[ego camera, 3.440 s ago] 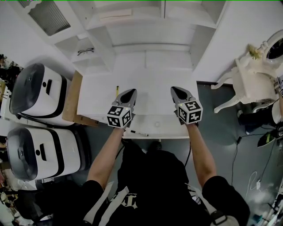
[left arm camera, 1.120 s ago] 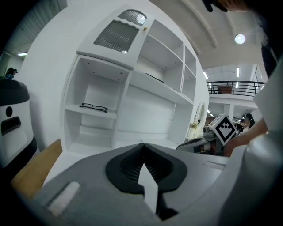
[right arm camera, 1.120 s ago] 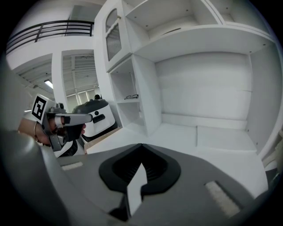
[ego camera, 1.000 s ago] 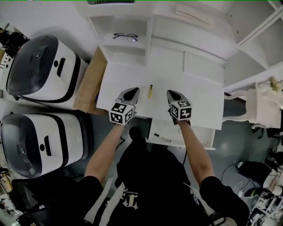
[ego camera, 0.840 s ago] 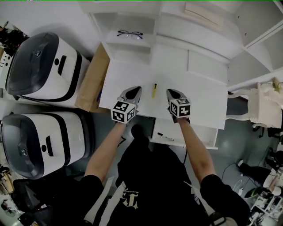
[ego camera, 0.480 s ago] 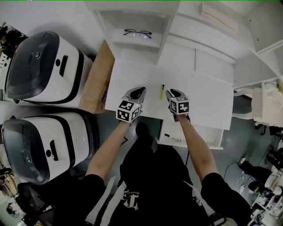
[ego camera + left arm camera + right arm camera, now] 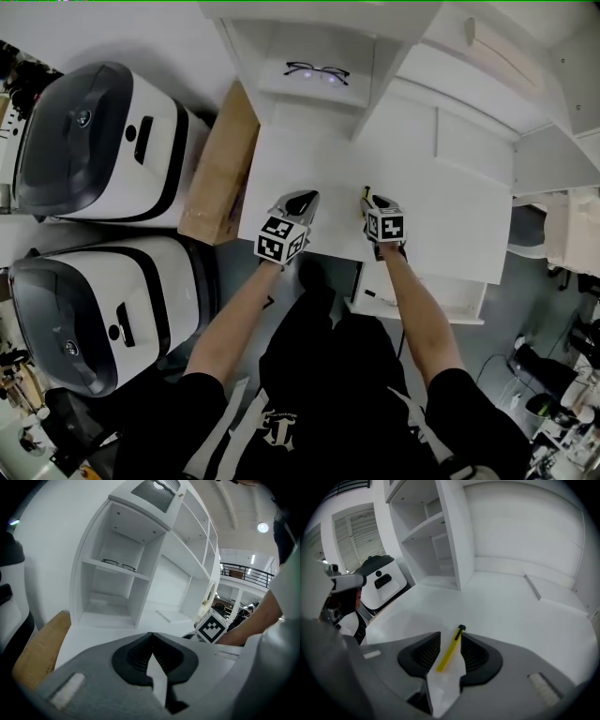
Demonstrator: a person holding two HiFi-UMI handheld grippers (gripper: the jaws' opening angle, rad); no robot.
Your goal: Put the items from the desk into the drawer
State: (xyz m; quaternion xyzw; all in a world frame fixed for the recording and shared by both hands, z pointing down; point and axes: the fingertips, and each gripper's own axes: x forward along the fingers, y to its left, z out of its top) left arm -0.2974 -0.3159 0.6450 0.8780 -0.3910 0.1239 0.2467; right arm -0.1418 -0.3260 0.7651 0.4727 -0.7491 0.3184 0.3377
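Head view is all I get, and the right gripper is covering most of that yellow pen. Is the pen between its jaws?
Observer: Yes. The right gripper view shows the yellow pen lying flat on the desk between the jaws of the right gripper. The jaws have just been opening and stand apart on either side of it.
Operator: Which end points away from the gripper?
Observer: The end with the black cap. It sticks out just past the jaw tips.
Operator: And is the other gripper holding something?
Observer: No. The left gripper has its jaws together with nothing between them.
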